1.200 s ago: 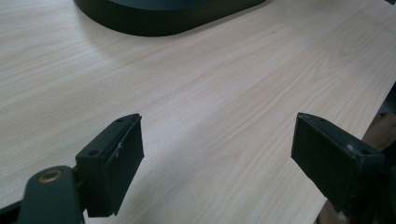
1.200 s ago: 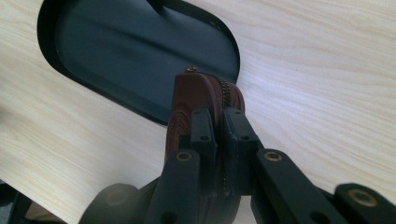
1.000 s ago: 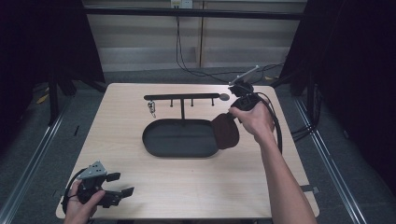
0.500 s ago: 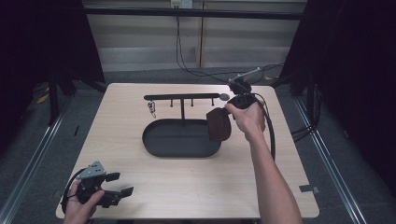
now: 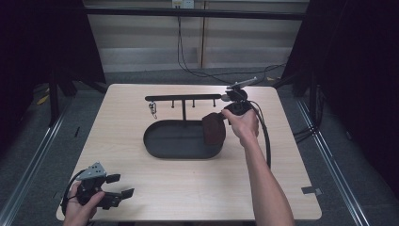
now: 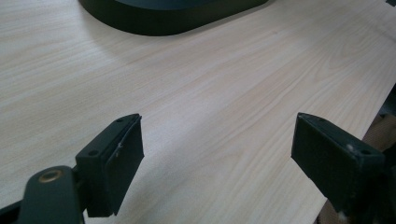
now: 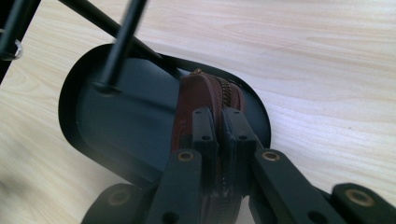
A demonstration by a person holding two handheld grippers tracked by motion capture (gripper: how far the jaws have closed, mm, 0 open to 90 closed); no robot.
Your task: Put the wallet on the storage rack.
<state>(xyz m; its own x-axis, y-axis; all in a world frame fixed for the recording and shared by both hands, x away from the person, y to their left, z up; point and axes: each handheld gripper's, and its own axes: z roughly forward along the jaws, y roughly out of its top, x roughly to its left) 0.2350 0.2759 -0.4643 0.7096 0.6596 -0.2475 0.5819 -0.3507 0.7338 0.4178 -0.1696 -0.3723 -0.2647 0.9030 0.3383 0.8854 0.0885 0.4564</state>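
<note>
Leather, brown and zippered, is what the right claw (image 7: 219,122) is clamped on: a small round pouch (image 7: 205,100) is pinched at its zipper edge between the two black jaws, which are pressed nearly together in the lower middle of the right gripper view. In the high view the pouch (image 5: 213,128) is seen just right of centre, held on edge over the right end of the dark oval tray (image 5: 162,151), with its lower part inside the tray's rim; whether it touches the tray floor cannot be told. The right claw (image 5: 225,116) is gripped by the hand (image 5: 243,123) directly to the right of the pouch, and a cable is trailed from it down the right side of the frame.

Behind the tray, toward the upper middle of the high view, a black rack (image 5: 183,99) with a horizontal bar on a post is stood; a small metal item is hung from the bar's left end (image 5: 152,109), too small to be identified. In the right gripper view the post (image 7: 122,44) is seen at upper left, planted in the tray (image 7: 93,121).

The left claw (image 5: 123,186) is held low at the lower left of the high view, near the corner of the pale wooden surface (image 5: 291,155). In the left gripper view its jaws are spread wide apart with nothing between them (image 6: 219,154), and the tray's edge (image 6: 154,21) is seen at the top of the frame.
</note>
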